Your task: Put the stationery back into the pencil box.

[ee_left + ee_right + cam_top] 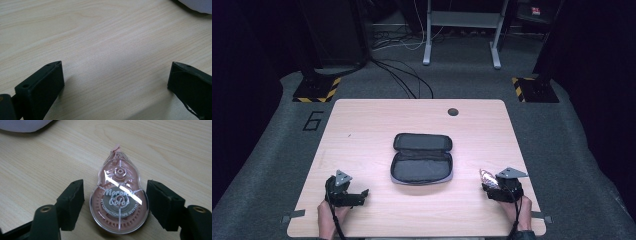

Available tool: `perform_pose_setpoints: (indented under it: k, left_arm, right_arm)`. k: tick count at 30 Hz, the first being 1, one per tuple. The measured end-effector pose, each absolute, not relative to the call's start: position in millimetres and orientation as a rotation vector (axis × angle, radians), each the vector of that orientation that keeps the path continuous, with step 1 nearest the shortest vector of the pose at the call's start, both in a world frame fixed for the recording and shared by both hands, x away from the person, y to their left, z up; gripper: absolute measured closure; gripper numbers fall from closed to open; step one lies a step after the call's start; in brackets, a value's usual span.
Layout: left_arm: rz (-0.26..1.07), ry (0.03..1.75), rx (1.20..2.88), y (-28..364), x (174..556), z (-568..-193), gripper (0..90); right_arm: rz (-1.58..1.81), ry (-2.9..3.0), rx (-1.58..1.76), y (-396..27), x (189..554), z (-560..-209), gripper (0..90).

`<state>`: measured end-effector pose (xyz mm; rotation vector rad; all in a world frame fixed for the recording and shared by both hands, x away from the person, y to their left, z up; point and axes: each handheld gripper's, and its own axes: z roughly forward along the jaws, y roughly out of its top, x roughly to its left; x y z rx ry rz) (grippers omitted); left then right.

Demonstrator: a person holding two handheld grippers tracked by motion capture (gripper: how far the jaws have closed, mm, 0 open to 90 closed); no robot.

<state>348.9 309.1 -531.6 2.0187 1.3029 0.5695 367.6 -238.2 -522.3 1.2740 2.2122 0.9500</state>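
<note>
Light wooden table (362,125); pink correction tape (119,198) lies between the right gripper's (115,202) open jaws; left gripper (116,80) gapes empty.

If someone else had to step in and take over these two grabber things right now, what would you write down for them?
Left gripper: open, holding nothing, low over bare table near the front left.
Right gripper: open, its jaws either side of a pink correction tape dispenser lying flat on the table, front right; not squeezed yet.
Pencil case: open in the middle of the table, looks empty.
Done: nothing packed so far.
Left, probably: close on the dispenser and put it in the case, then perhaps shut it.
</note>
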Motion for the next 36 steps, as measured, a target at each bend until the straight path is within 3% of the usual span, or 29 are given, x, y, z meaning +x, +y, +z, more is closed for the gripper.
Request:
perform_pose_setpoints:
  k: [2,5,19,36]
  left_arm:
    - [0.57,1.304,2.02,309.0,348.8,-531.5,0.5]
    - [0.57,1.305,2.019,309.0,348.8,-531.5,0.5]
    - [0.571,1.305,2.019,308.9,348.8,-531.6,0.6]
    - [0.571,1.305,2.019,308.9,348.8,-531.6,0.6]
  right_arm:
    - [0.972,2.223,1.27,-239.2,367.5,-522.6,37.9]
    - [0.981,2.218,1.271,-239.5,367.7,-522.9,38.6]
    - [1.042,2.164,1.308,-241.2,363.5,-518.2,39.1]
    - [1.077,2.134,1.243,-230.5,358.8,-482.4,39.1]
